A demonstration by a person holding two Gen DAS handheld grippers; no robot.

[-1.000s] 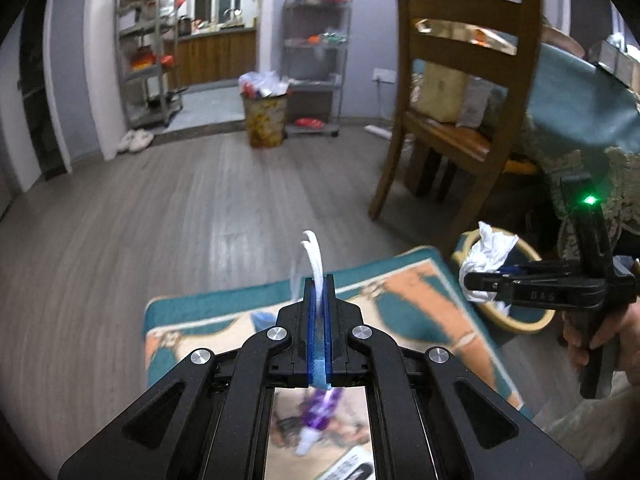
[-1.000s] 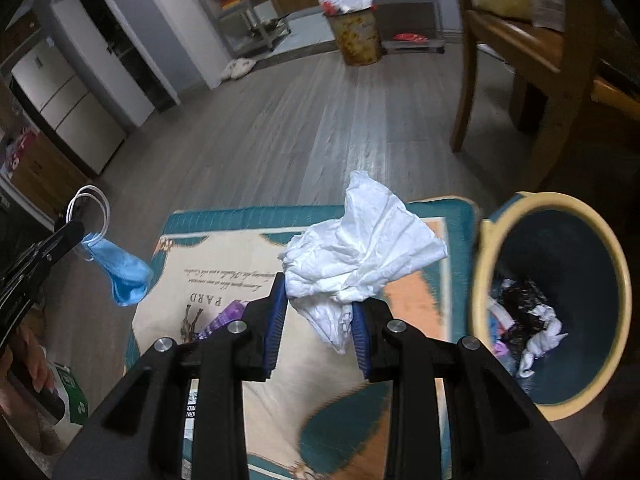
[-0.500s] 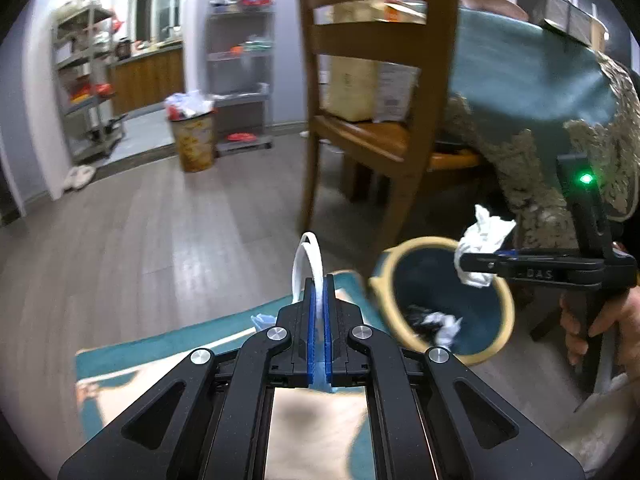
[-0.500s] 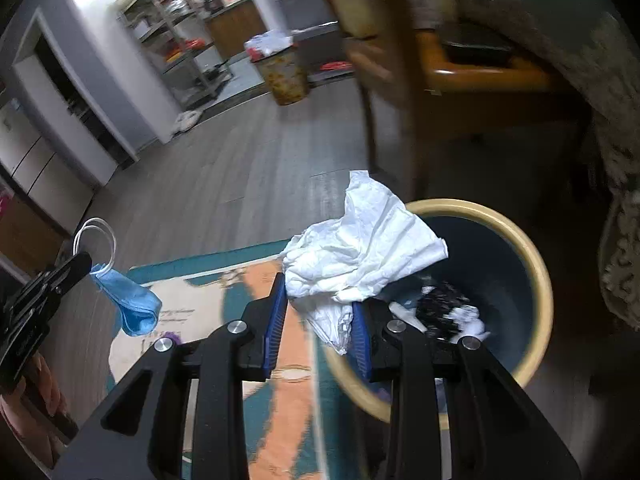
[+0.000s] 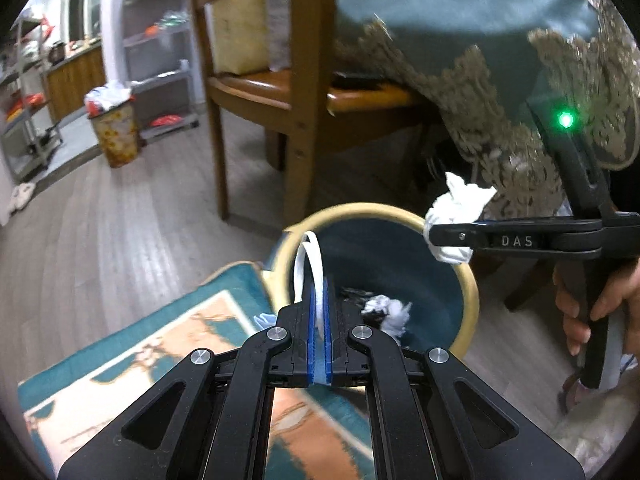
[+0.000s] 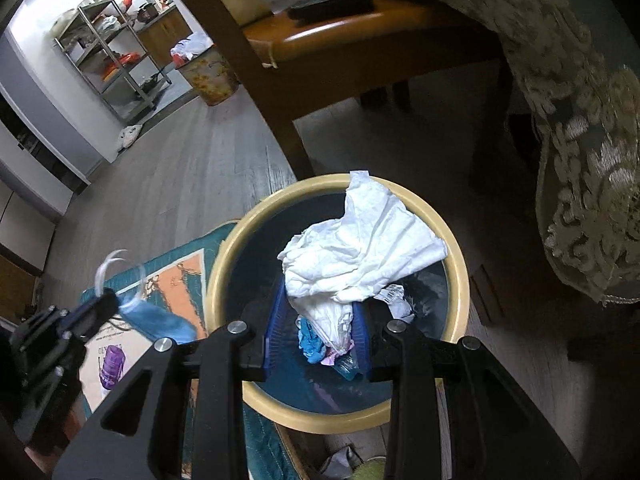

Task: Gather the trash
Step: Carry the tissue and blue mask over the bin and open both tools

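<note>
The right gripper [image 6: 318, 330] is clamped on a crumpled white tissue [image 6: 360, 252] and hangs right over the mouth of the bin [image 6: 456, 264], its blue pads pressing the tissue's lower folds; the tissue's bulk fans out above the fingers and covers much of the bin's inside. Under it, only bits of the bin's contents show: something blue, something pink, a scrap of white paper, none clear enough to name.

The left gripper [image 5: 319, 320] is shut tight on a blue mask [image 6: 156, 320]. From its own camera only the white ear loops [image 5: 308, 268] stand up between the pads, with a sliver of blue below to the left; the mask's body hangs out of that view. The right camera shows it dangling just left of the bin's rim, above the rug [image 6: 180, 276], though blurred.

The bin stands on the floor at the rug's edge. Its far rim is near a chair [image 5: 296, 92] leg, and behind the bin to the right a lace-edged tablecloth [image 5: 480, 92] drapes down, hiding the table. A dark flat thing on the chair seat cannot be made out. Well beyond the bin, across the wood floor, stands a second, overfilled bin [image 5: 114, 136] beside metal shelves [image 5: 160, 60].
</note>
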